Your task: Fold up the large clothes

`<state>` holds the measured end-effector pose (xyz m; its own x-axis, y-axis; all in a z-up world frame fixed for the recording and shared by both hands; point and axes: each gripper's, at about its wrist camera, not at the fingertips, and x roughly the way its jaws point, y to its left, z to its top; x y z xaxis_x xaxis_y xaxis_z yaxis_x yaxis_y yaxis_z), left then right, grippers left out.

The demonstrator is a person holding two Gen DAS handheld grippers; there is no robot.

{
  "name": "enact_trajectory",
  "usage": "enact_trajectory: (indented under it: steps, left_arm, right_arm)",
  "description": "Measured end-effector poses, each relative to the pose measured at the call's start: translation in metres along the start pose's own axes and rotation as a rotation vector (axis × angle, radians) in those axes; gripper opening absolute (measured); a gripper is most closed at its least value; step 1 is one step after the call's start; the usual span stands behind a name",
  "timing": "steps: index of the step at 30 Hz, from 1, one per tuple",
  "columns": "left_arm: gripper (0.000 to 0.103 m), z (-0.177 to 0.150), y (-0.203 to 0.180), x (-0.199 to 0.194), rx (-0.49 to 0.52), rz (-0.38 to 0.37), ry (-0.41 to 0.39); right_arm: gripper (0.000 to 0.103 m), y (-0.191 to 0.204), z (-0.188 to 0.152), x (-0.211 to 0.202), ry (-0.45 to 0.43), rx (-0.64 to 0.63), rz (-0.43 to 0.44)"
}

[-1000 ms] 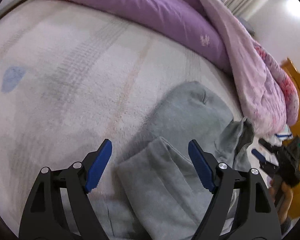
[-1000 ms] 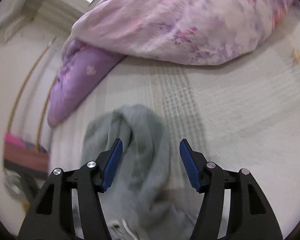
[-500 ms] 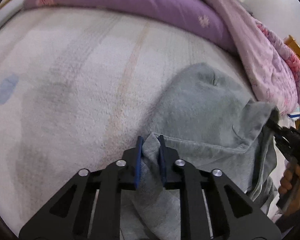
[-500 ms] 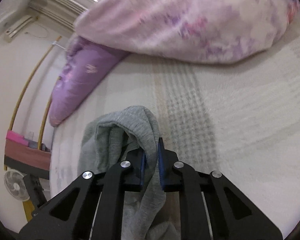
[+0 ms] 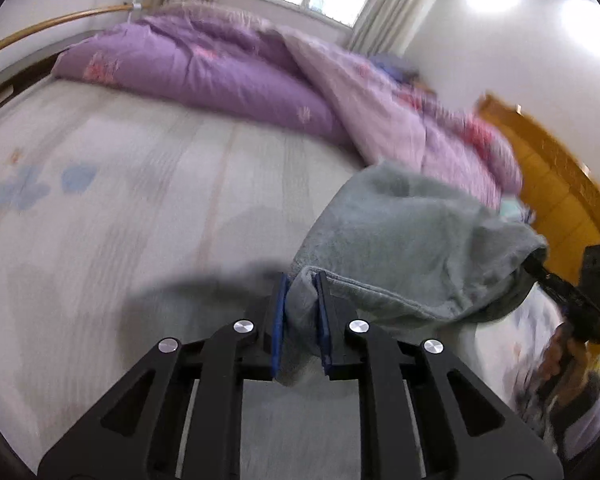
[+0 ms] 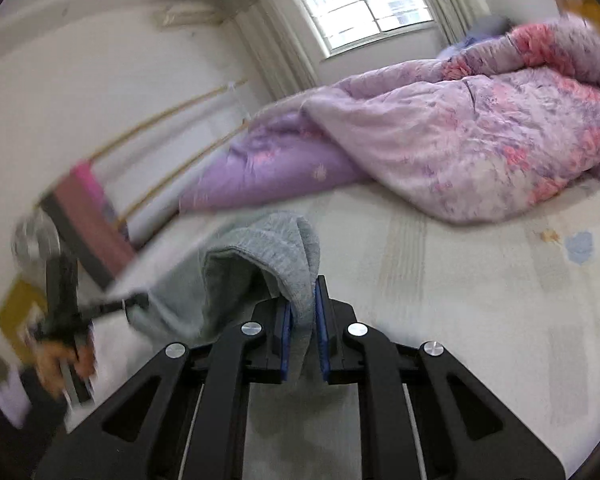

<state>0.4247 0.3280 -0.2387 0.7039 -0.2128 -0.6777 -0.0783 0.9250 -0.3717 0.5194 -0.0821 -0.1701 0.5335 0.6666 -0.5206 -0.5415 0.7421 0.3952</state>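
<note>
A grey fleece garment (image 5: 412, 240) hangs lifted above the pale bed sheet (image 5: 140, 208), stretched between my two grippers. My left gripper (image 5: 302, 292) is shut on one edge of it, which bunches between the blue pads. My right gripper (image 6: 303, 300) is shut on another edge of the same garment (image 6: 260, 248), which drapes over the fingers. In the left wrist view the right gripper (image 5: 540, 272) shows at the garment's far right end. In the right wrist view the left gripper (image 6: 136, 302) shows at the left with the hand that holds it.
A purple and pink floral duvet (image 5: 260, 76) lies heaped along the far side of the bed (image 6: 480, 140). An orange wooden headboard (image 5: 560, 184) stands at the right. A window (image 6: 364, 0) with curtains is behind. A fan and a pink object (image 6: 92, 220) stand beside the bed.
Both grippers, open a second ago, have closed on the grey garment and raised it off the sheet. The cameras now tilt up, showing the window and walls.
</note>
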Motion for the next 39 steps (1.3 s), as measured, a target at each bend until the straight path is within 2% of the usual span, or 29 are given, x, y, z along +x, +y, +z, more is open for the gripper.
enact_trajectory:
  steps: [2, 3, 4, 6, 8, 9, 11, 12, 14, 16, 18, 19, 21, 22, 24, 26, 28, 29, 30, 31, 32, 33, 37, 39]
  left_arm:
    - [0.017, -0.027, -0.001, -0.003, 0.013, 0.026, 0.049]
    - [0.022, -0.038, 0.001, -0.006, 0.020, 0.031, 0.072]
    - [0.036, -0.050, 0.001, -0.008, 0.025, 0.032, 0.099]
    - [0.048, -0.066, 0.001, -0.015, 0.033, 0.048, 0.134]
    - [0.049, -0.069, 0.000, -0.023, 0.043, 0.056, 0.133]
    - [0.050, -0.065, -0.001, -0.032, 0.047, 0.054, 0.109]
    - [0.063, -0.056, -0.002, -0.044, 0.048, 0.045, 0.057]
    - [0.072, -0.048, -0.004, -0.047, 0.046, 0.039, 0.030]
    - [0.075, -0.025, -0.009, -0.040, 0.037, 0.016, 0.029]
    - [0.075, -0.007, -0.015, -0.016, 0.008, -0.003, 0.102]
    - [0.076, 0.008, -0.018, 0.011, -0.027, -0.026, 0.155]
    - [0.076, 0.014, -0.019, 0.030, -0.048, -0.032, 0.211]
    - [0.076, 0.023, -0.017, 0.064, -0.104, -0.010, 0.304]
    - [0.076, 0.025, -0.017, 0.075, -0.110, 0.008, 0.339]
    - [0.076, 0.027, -0.015, 0.099, -0.113, 0.046, 0.394]
    - [0.076, 0.026, -0.015, 0.115, -0.094, 0.065, 0.433]
    - [0.071, 0.024, -0.013, 0.121, -0.101, 0.056, 0.423]
    - [0.062, 0.023, -0.012, 0.122, -0.099, 0.036, 0.426]
    - [0.036, 0.022, -0.014, 0.122, -0.083, 0.037, 0.427]
    - [0.023, 0.022, -0.014, 0.119, -0.065, 0.054, 0.414]
    - [0.016, 0.023, -0.016, 0.112, -0.043, 0.057, 0.383]
    - [0.010, 0.023, -0.016, 0.106, -0.030, 0.042, 0.356]
    - [0.007, 0.023, -0.019, 0.057, -0.017, -0.038, 0.236]
    - [0.006, 0.018, -0.025, 0.026, -0.004, -0.091, 0.180]
  right_arm:
    - [0.014, 0.003, -0.039, -0.007, 0.077, 0.011, -0.009]
    - [0.016, 0.001, -0.055, -0.006, 0.109, 0.028, -0.023]
    - [0.017, -0.003, -0.073, -0.004, 0.164, 0.057, -0.034]
    - [0.021, -0.010, -0.096, -0.006, 0.225, 0.090, -0.063]
    - [0.024, -0.016, -0.107, -0.014, 0.242, 0.124, -0.058]
    - [0.027, -0.017, -0.105, -0.019, 0.243, 0.131, -0.055]
    - [0.032, -0.014, -0.095, -0.029, 0.224, 0.121, -0.049]
    - [0.041, -0.010, -0.084, -0.036, 0.193, 0.099, -0.051]
    - [0.052, -0.004, -0.055, -0.035, 0.169, 0.084, -0.056]
    - [0.053, -0.005, -0.032, -0.016, 0.184, 0.116, -0.065]
    - [0.054, -0.013, -0.009, 0.019, 0.257, 0.188, -0.052]
    - [0.055, -0.016, 0.002, 0.039, 0.293, 0.218, -0.043]
    - [0.056, -0.023, 0.017, 0.078, 0.390, 0.258, -0.038]
    - [0.056, -0.024, 0.024, 0.094, 0.396, 0.262, -0.050]
    - [0.056, -0.025, 0.028, 0.125, 0.493, 0.274, 0.010]
    - [0.056, -0.032, 0.023, 0.155, 0.573, 0.308, -0.024]
    - [0.056, -0.035, 0.016, 0.172, 0.626, 0.315, -0.051]
    - [0.043, -0.035, 0.009, 0.181, 0.651, 0.312, -0.024]
    - [0.016, -0.034, 0.005, 0.186, 0.678, 0.299, -0.022]
    - [0.009, -0.033, 0.003, 0.184, 0.661, 0.292, -0.051]
    - [0.005, -0.030, 0.005, 0.176, 0.605, 0.284, -0.040]
    - [0.005, -0.024, 0.007, 0.169, 0.568, 0.263, -0.012]
    - [0.004, 0.002, 0.019, 0.119, 0.398, 0.193, 0.096]
    - [0.004, 0.022, 0.021, 0.091, 0.324, 0.111, 0.108]
